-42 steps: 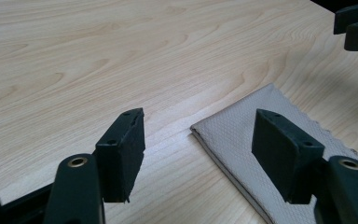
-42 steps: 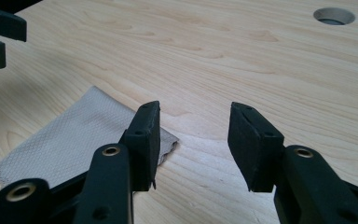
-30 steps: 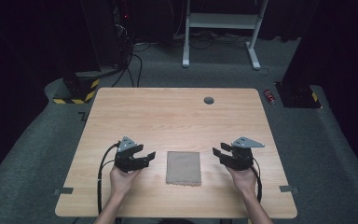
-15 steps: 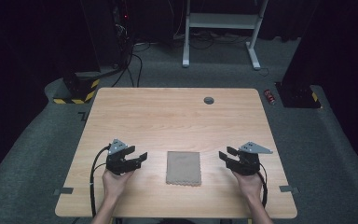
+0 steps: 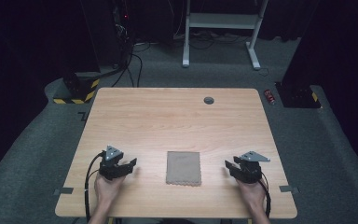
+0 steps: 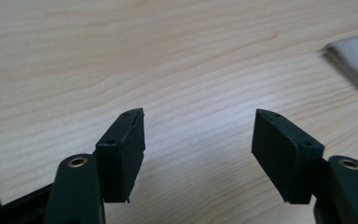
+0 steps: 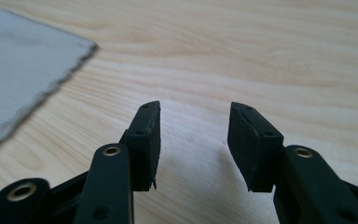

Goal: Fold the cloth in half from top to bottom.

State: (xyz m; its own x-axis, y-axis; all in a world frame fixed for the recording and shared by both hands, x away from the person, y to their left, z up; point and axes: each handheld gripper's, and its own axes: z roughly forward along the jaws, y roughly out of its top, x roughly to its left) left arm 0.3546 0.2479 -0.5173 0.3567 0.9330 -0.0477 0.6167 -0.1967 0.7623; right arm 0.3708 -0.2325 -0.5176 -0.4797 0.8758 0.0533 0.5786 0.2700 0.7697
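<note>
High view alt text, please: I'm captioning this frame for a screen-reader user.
A person's hands hold the left gripper and the right gripper, both open, low on either side of a flat grey cloth near the front edge of a wooden table. A small dark round disc sits near the table's far edge.

Brightly lit table (image 5: 168,121) amid dark surroundings; soft, blurred close-up tool views.

Overhead camera faces forward-down; both gripper cameras skim the table (image 5: 168,121) closely.
</note>
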